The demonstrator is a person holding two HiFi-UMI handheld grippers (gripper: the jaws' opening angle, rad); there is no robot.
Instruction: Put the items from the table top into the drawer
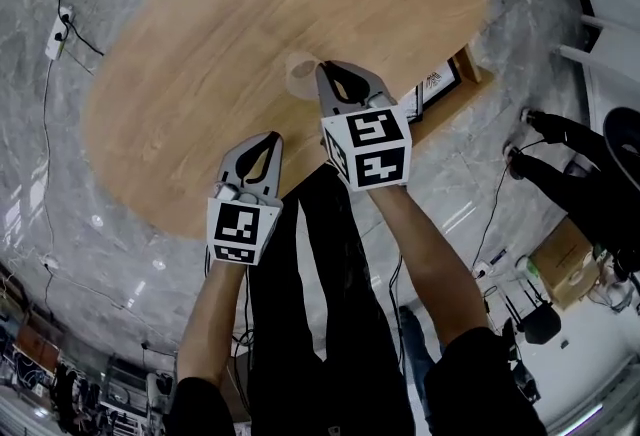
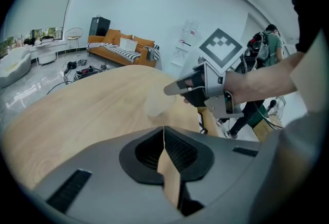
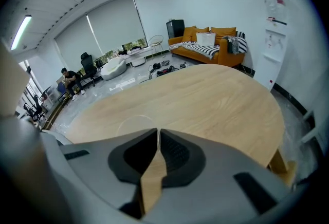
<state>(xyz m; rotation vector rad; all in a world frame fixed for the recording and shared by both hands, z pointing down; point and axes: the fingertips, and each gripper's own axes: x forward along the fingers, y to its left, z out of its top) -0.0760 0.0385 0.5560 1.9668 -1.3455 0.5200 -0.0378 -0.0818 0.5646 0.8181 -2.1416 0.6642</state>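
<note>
Two grippers work over the wooden table. The right gripper pinches the thin wall of the clear cup, whose body sits just left of its fingertips. The left gripper is clenched and empty. Lift gently, since the wall likely flexes or slips.

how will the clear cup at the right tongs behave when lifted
The clear cup looks thin-walled and seemingly empty, so probably very light and easily squashed. The right tongs pinch only one side of its rim, so it may tilt or slip. On the smooth table a nudge would likely tip it.
</note>
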